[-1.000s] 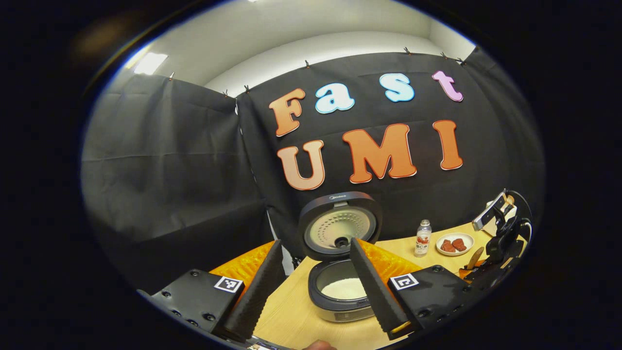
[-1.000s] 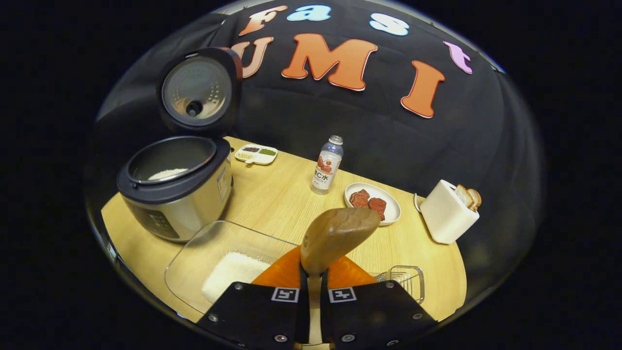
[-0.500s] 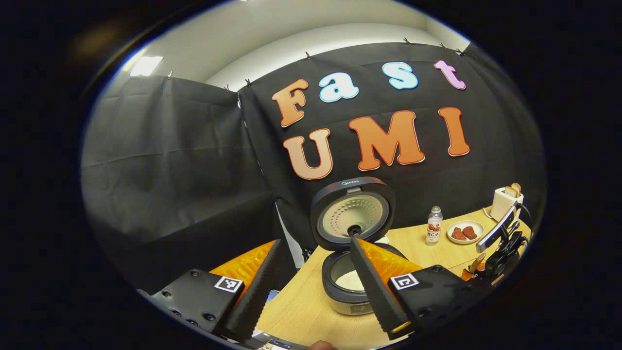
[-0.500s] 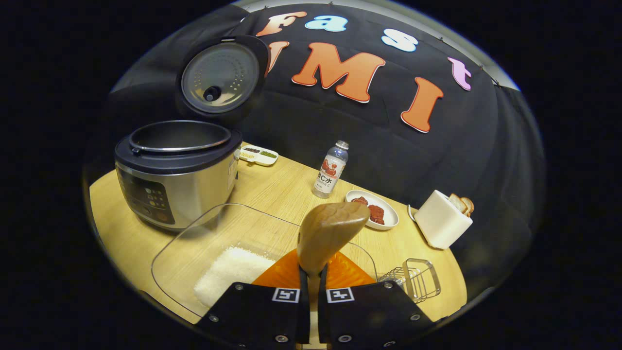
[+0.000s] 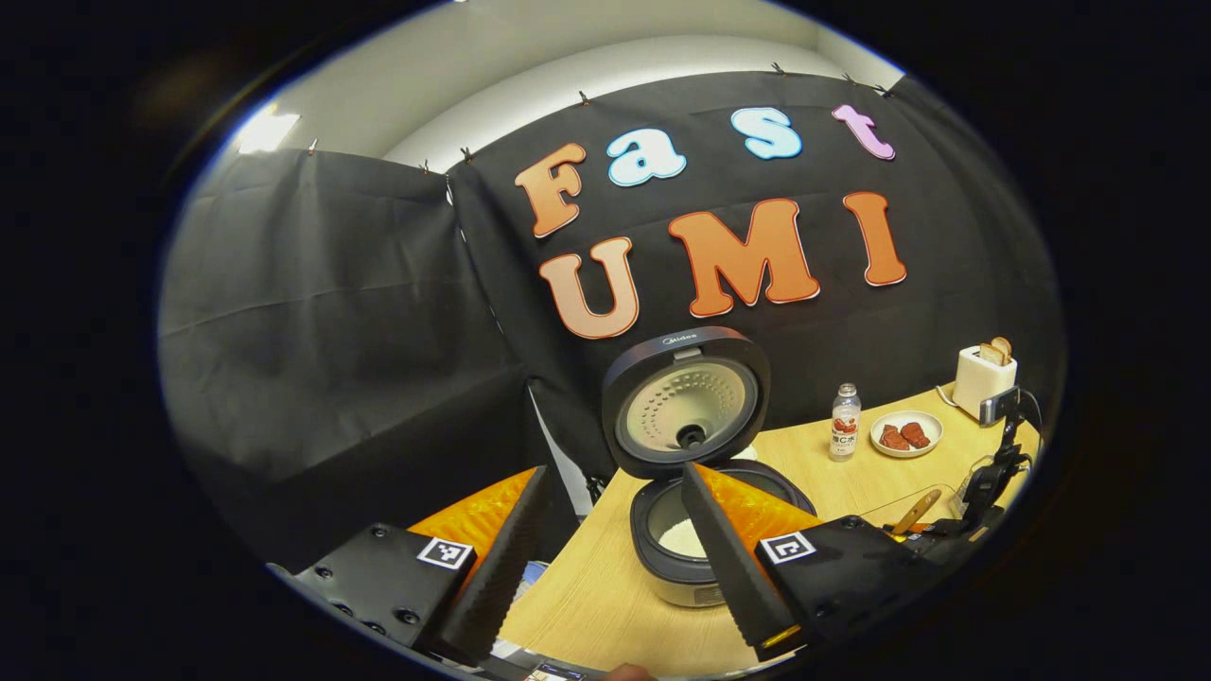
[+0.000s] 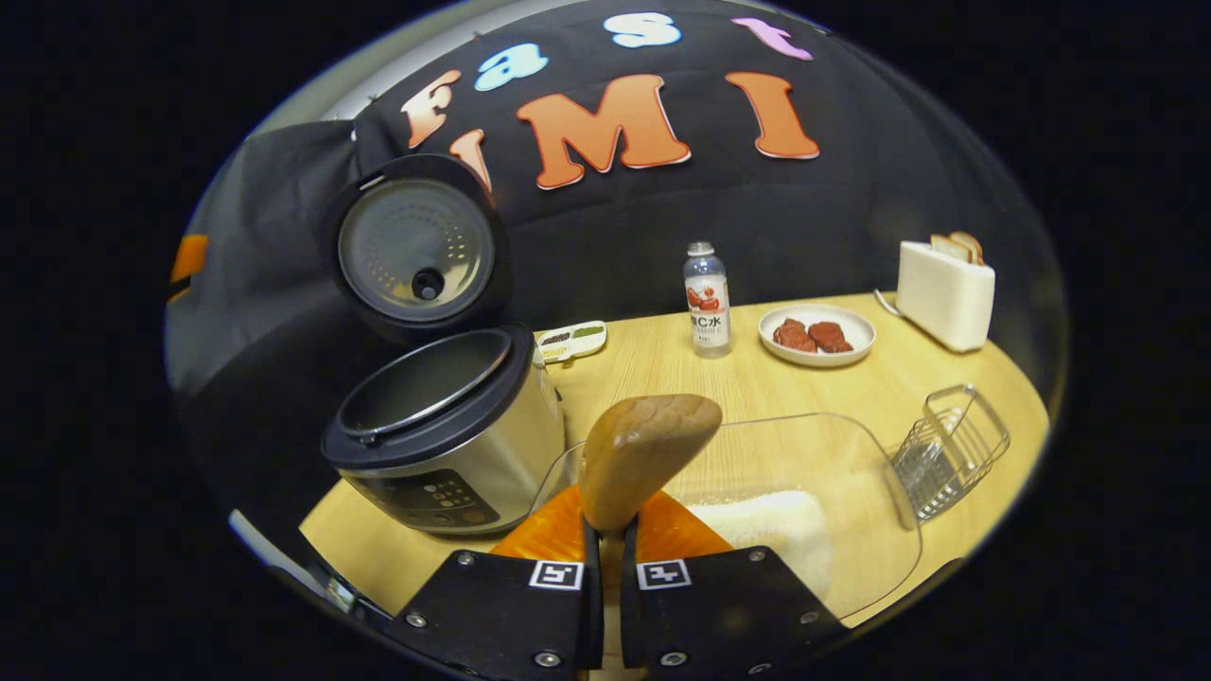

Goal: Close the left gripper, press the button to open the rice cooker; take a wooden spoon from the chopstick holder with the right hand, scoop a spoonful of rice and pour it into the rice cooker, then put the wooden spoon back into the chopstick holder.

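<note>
The rice cooker (image 5: 705, 558) (image 6: 445, 435) stands on the wooden table (image 6: 662, 364) with its lid (image 5: 686, 402) (image 6: 416, 251) up, and white rice (image 5: 679, 537) lies in its pot. My left gripper (image 5: 615, 473) hovers open in front of it, holding nothing. My right gripper (image 6: 611, 530) is shut on the wooden spoon (image 6: 648, 454) (image 5: 916, 511), whose bowl stands up just right of the cooker, over the near edge of a glass dish (image 6: 851, 473) holding rice (image 6: 776, 534). I see no rice on the spoon. The wire chopstick holder (image 6: 951, 449) sits at the right.
Along the back of the table stand a small bottle (image 6: 708, 298) (image 5: 844, 433), a plate of red pieces (image 6: 816, 333) (image 5: 906, 433), a white toaster (image 6: 944, 279) (image 5: 984, 374) and a small divided dish (image 6: 570, 340). The table's edge runs close below the cooker.
My right gripper has swung with the spoon, so the cooker now sits left of it and the glass dish to its right. My left gripper has drawn back a little from the cooker.
</note>
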Motion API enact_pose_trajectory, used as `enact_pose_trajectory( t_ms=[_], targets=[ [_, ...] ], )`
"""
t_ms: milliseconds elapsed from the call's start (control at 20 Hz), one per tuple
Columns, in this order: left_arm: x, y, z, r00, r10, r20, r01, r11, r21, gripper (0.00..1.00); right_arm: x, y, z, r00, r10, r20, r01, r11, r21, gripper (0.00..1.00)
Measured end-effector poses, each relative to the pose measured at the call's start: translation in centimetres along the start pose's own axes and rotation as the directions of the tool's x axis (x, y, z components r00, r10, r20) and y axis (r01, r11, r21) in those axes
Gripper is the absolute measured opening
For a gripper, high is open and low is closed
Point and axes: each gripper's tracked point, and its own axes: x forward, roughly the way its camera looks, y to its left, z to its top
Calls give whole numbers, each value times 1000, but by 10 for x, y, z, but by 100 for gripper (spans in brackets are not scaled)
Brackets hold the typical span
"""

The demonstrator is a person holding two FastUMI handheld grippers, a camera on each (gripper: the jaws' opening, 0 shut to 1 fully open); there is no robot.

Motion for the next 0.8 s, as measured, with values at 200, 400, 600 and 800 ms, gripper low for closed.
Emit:
enact_pose_trajectory(
  t_ms=[200, 400, 600, 800],
  targets=[
    [4, -5, -3, 999, -30, -10, 30, 1000, 3, 87, 5, -13, -10, 994, 50, -102, -12, 941, 338, 7],
    [7, -13, -1, 998, -65, -8, 65, 998, 11, 87, 7, -25, -5, 987, 132, -92, -51, 800, 598, 7],
    [9, -23, -2, 996, -92, -13, 92, 996, -7, 87, -1, -45, 8, 987, 150, -55, -73, 730, 679, 7],
    [8, -29, 0, 995, -104, 4, 104, 994, -41, 87, -14, -60, 40, 984, 180, 11, -121, 615, 779, 6]
  ],
)
